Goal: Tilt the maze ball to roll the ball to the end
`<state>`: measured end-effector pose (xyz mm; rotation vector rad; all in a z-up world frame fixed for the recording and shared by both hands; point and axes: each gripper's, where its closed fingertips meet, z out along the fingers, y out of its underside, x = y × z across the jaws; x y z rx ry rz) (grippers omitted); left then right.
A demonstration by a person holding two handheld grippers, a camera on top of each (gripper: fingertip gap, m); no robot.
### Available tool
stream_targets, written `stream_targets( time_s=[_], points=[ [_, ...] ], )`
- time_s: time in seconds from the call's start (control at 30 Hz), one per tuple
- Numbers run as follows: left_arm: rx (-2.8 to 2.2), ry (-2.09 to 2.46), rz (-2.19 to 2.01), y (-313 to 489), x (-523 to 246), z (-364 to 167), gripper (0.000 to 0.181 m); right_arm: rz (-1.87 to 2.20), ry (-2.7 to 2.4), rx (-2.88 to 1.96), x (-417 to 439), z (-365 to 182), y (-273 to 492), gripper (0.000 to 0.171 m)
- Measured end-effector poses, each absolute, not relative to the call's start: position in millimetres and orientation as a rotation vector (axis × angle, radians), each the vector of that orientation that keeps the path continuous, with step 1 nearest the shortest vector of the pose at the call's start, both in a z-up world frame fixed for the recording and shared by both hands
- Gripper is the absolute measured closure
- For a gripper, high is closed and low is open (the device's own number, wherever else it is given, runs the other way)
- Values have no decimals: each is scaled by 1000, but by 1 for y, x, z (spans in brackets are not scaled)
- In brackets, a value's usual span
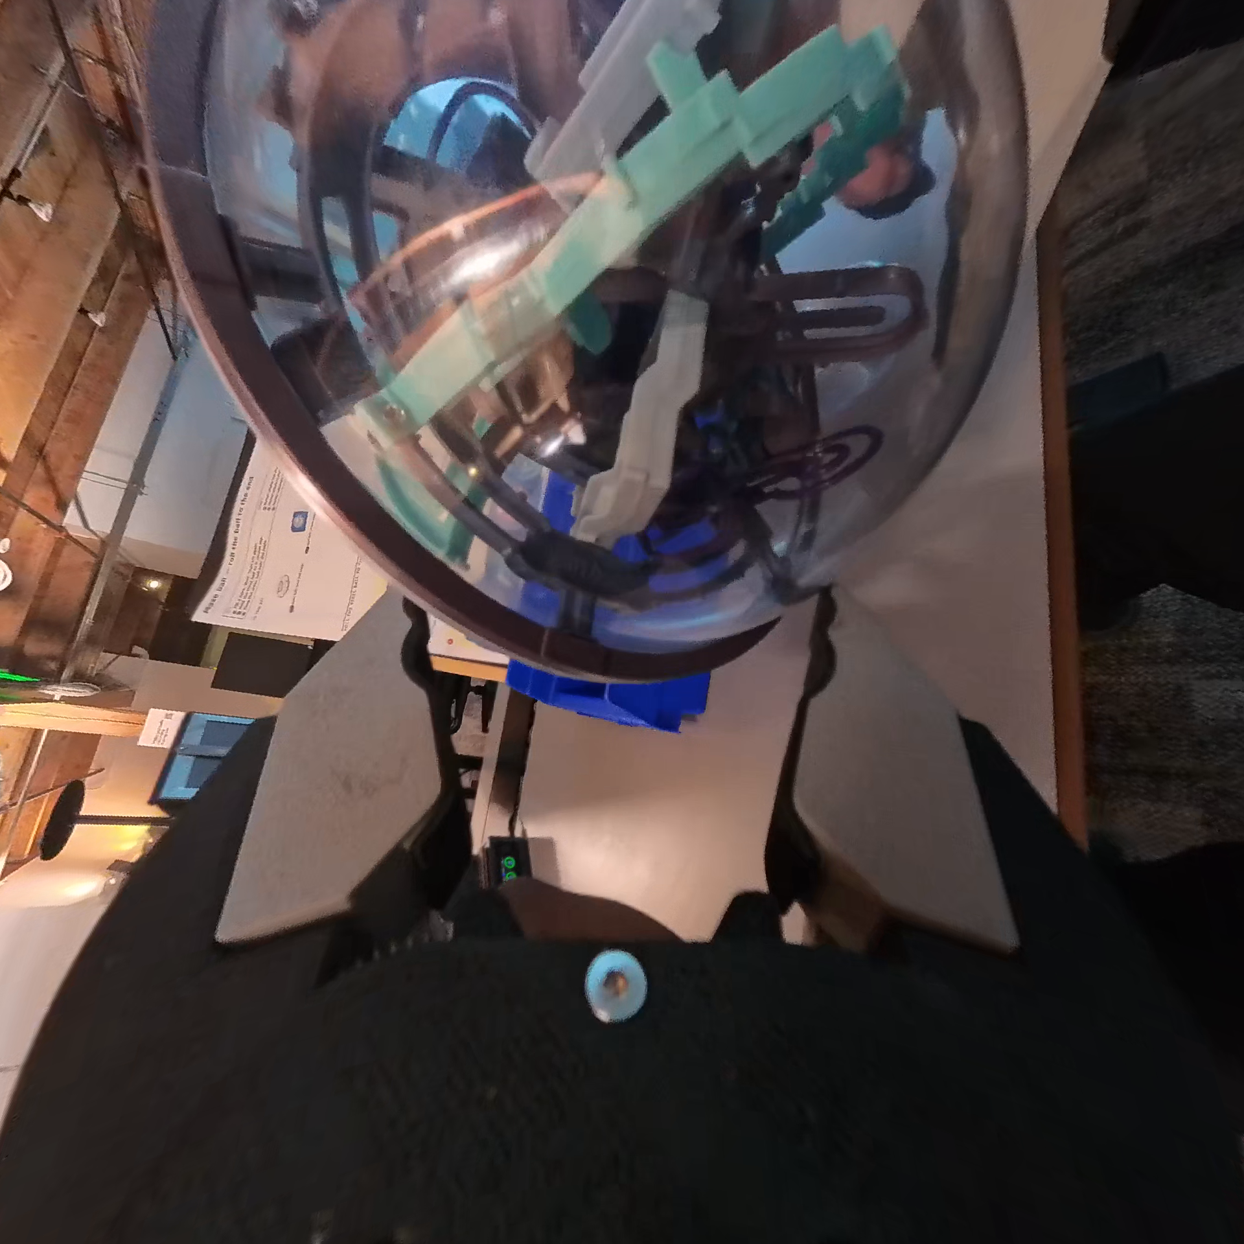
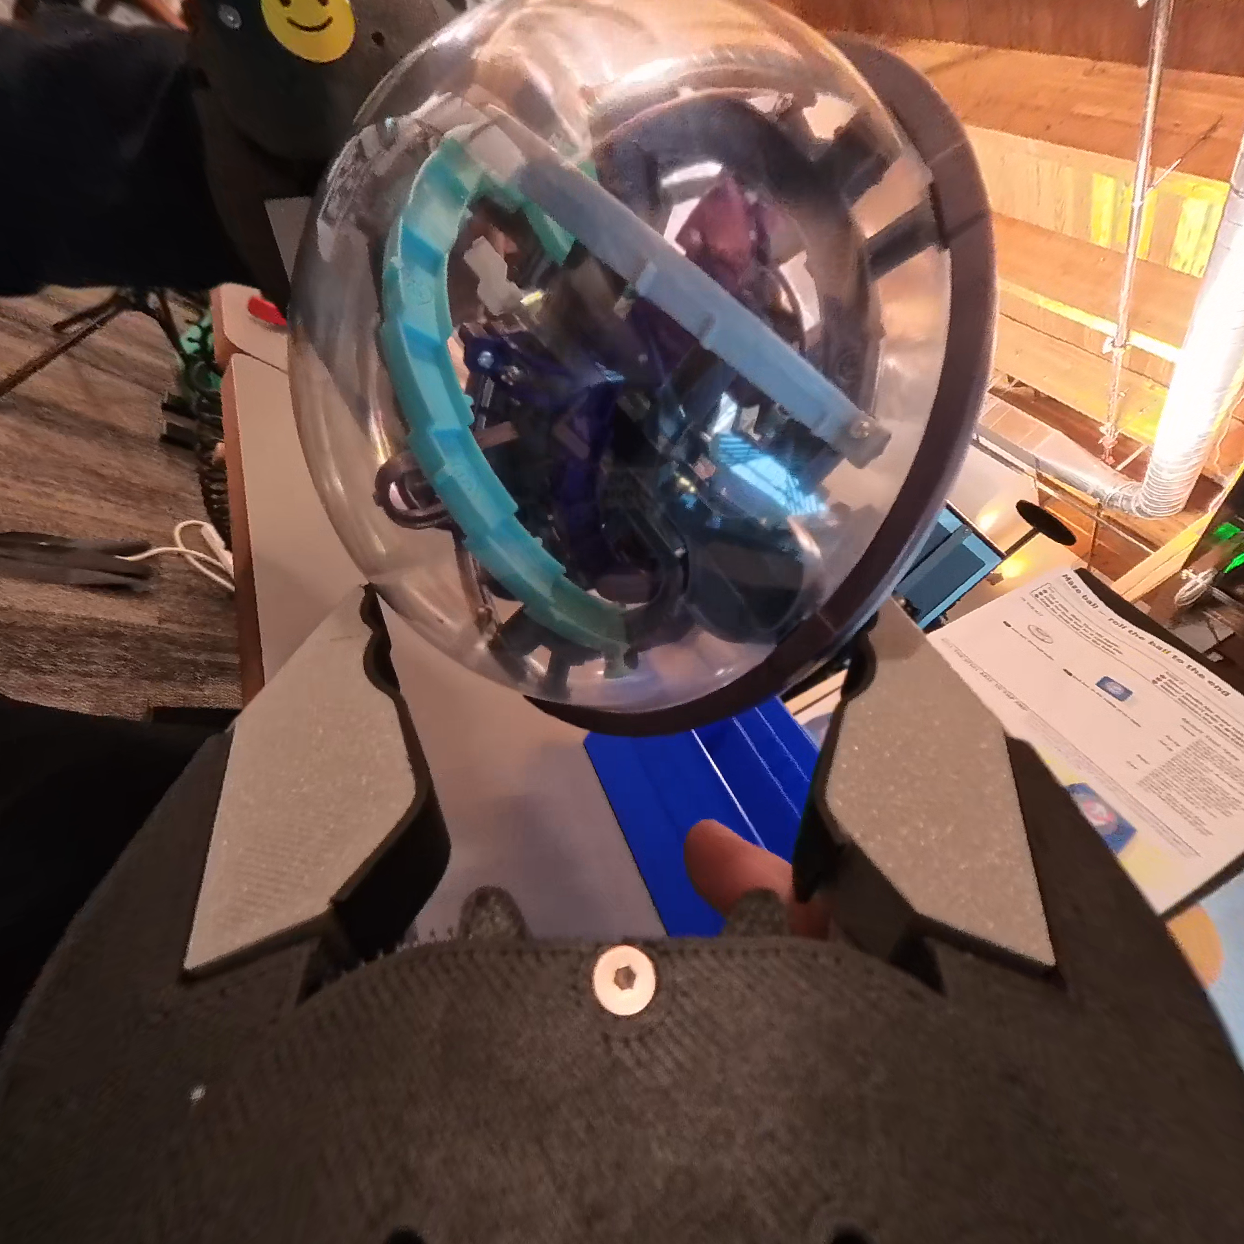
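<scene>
bearing writing, printed sheet [image 2: 1104, 700] beside maze ball [image 2: 626, 350]

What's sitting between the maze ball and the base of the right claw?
In the right wrist view, a blue bin on the white table shows below the maze ball, between the right claw fingers.

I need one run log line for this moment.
maze ball: lifted, tilted | left tongs: gripping it | right tongs: gripping it | small ball: unseen

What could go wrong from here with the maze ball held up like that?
1. The maze ball is smooth and round, and the left gripper and right gripper touch it only at their fingertips; it could slip out.
2. It hangs above the blue bin; a drop would probably hit it.
</scene>
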<state>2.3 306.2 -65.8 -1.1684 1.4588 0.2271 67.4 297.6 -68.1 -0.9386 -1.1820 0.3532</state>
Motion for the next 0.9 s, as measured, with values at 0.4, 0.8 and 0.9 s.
stream_targets(
  time_s=[0.4,0.8,0.9],
  points=[
    [-1193,1485,269,304,-6,-59,69,403,-1150,-934,56,-68,302,38],
    [-1249,1486,219,304,-10,-66,69,458,-1156,-992,50,-77,304,37],
    [-1252,1486,219,304,-11,-67,69,464,-1158,-997,48,-79,306,37]
  ],
)
